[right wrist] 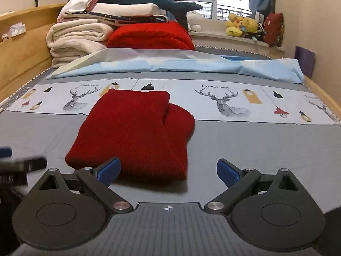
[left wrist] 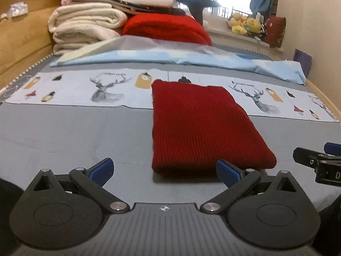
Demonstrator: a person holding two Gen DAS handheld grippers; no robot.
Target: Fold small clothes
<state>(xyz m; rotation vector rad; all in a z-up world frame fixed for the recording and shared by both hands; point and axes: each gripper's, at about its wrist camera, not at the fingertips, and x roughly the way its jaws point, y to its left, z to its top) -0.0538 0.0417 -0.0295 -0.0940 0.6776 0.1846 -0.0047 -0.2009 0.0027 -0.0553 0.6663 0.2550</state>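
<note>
A dark red knitted garment (left wrist: 202,125) lies folded flat on the grey bed sheet (left wrist: 74,132). In the right wrist view the garment (right wrist: 136,132) shows a folded sleeve bulging at its right side. My left gripper (left wrist: 165,170) is open and empty, just in front of the garment's near edge. My right gripper (right wrist: 168,169) is open and empty, also at the near edge, towards the garment's right corner. The right gripper shows at the right edge of the left wrist view (left wrist: 319,162).
A light blue cloth with deer prints (right wrist: 213,104) lies across the bed behind the garment. Further back are a blue pillowcase (right wrist: 170,64), a stack of cream blankets (right wrist: 78,38), and a red blanket (right wrist: 149,36). Wooden bed rails (left wrist: 23,40) run along both sides.
</note>
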